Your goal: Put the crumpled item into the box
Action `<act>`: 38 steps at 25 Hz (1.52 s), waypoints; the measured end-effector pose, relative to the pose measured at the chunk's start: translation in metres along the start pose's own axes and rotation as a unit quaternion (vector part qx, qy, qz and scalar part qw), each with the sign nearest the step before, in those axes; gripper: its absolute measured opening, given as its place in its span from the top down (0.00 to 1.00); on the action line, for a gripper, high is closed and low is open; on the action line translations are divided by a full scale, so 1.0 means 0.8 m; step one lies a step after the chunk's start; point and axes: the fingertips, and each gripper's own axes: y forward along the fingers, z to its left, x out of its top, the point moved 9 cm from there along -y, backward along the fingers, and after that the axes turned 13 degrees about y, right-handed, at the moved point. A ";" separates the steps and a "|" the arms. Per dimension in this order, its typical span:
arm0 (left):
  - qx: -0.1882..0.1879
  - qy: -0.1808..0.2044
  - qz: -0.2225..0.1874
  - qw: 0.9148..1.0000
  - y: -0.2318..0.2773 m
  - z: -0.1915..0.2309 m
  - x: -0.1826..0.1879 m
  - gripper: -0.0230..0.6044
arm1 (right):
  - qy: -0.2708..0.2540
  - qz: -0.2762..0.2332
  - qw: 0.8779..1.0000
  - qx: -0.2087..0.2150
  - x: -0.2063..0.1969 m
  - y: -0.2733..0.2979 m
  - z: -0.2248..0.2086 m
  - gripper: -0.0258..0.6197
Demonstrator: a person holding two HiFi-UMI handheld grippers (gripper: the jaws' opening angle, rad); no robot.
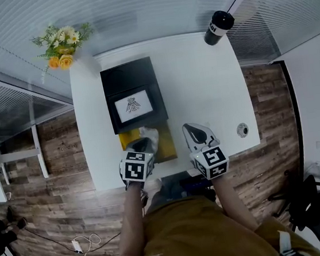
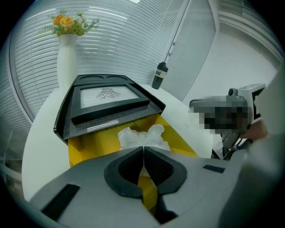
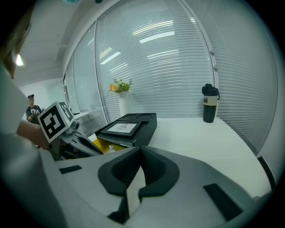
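item: crumpled paper [image 2: 143,135] in yellow box [image 2: 84,149], likely light, soft, springy
hold: pinch a raised fold
left gripper [image 2: 143,155]: fingers together, empty
right gripper [image 3: 140,156]: fingers together, empty

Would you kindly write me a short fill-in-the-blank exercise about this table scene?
1. The crumpled paper lies inside the ____ box.
2. The lid behind the paper is coloured ____.
3. The flowers stand in a ____ vase.
4. The left gripper and the right gripper both have their jaws ____ (open or shut).

Missing words: yellow; black; white; shut.
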 end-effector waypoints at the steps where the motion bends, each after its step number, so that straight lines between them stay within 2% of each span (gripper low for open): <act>1: -0.001 0.001 0.002 1.000 0.001 0.000 0.000 0.91 | 0.001 -0.001 1.000 0.001 0.000 0.001 0.000 0.94; 8: -0.003 -0.002 0.008 1.000 0.001 0.000 -0.003 0.91 | 0.004 -0.001 1.000 0.007 0.000 0.001 0.002 0.94; 23: 0.008 -0.005 -0.009 1.000 -0.009 -0.008 0.001 0.87 | -0.005 -0.009 1.000 0.006 0.002 -0.018 0.001 0.94; 38: 0.051 -0.001 -0.050 0.997 -0.042 -0.011 0.017 0.85 | -0.017 -0.051 0.998 0.035 0.014 -0.048 0.014 0.94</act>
